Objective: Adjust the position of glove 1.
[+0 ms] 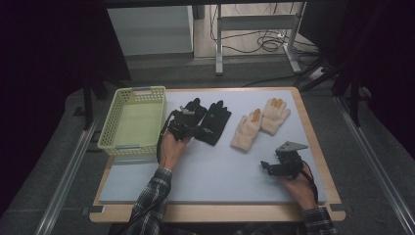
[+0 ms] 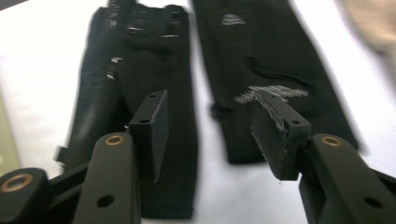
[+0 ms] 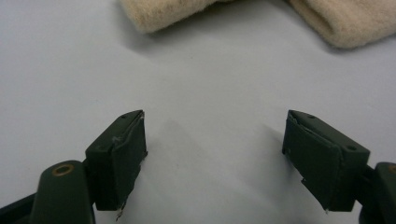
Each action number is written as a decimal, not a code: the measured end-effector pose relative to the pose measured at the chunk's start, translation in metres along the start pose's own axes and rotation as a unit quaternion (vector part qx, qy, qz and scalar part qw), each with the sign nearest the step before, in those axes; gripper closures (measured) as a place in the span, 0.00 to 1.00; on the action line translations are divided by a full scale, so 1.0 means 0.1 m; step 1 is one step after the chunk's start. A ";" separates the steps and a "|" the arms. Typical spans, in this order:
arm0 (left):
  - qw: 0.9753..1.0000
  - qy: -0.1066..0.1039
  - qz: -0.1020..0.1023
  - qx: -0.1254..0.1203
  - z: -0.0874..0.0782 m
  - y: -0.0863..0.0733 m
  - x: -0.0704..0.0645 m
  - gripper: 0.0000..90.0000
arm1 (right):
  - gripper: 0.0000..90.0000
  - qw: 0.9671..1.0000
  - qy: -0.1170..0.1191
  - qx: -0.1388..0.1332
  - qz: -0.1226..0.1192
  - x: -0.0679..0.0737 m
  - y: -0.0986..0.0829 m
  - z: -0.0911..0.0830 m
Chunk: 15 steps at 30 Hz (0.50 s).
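Observation:
Two black gloves lie side by side at the table's middle back, one [image 1: 192,113] [image 2: 135,93] on the left and one [image 1: 214,122] [image 2: 275,70] on the right. My left gripper [image 1: 182,126] [image 2: 210,128] hovers open just over their cuffs, one jaw above each glove, nothing held. Two beige gloves [image 1: 247,130] [image 1: 274,115] with orange fingertips lie to the right; their cuffs [image 3: 159,14] [image 3: 350,21] show at the top of the right gripper view. My right gripper [image 1: 270,167] [image 3: 215,149] stands open over bare table near the front right.
A pale green plastic basket [image 1: 132,122] sits at the table's left back, its near rim beside my left hand. The white mat [image 1: 215,171] covers the wooden table. Beyond the far edge is floor with table legs and cables.

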<state>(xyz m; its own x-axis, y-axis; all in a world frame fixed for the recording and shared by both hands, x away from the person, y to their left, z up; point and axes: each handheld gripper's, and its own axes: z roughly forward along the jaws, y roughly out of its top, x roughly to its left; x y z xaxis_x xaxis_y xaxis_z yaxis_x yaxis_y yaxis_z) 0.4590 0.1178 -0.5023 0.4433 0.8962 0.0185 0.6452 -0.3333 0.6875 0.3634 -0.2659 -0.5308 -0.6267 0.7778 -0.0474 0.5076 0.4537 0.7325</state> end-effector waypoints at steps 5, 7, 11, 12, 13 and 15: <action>0.999 0.025 -0.030 0.021 0.20 0.07 0.14 0.64 | 0.23 1.000 0.000 0.000 -0.001 0.00 0.00 0.00; 0.998 0.031 -0.036 0.029 0.27 0.08 0.18 0.64 | 0.23 1.000 0.001 0.000 -0.001 0.00 0.00 0.00; 0.997 0.027 -0.058 0.038 0.37 0.10 0.26 0.56 | 0.23 1.000 0.001 0.000 0.000 0.00 0.00 0.00; 0.997 0.025 -0.062 0.036 0.39 0.10 0.26 0.54 | 0.23 1.000 0.001 0.000 -0.001 0.00 0.00 0.00; 0.997 0.020 -0.066 0.040 0.41 0.11 0.27 0.49 | 0.23 1.000 0.001 0.000 -0.001 0.00 0.00 0.00; 0.997 0.012 -0.068 0.045 0.45 0.12 0.25 0.38 | 0.23 1.000 0.001 0.000 -0.001 0.00 0.00 0.00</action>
<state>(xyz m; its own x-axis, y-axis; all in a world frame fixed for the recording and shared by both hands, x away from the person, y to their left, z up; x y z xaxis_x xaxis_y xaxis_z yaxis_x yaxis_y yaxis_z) 0.5058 0.1235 -0.5267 0.3342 0.9410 -0.0530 0.7522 -0.2323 0.6167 0.3633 -0.2658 -0.5309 -0.6284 0.7764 -0.0473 0.5072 0.4551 0.7318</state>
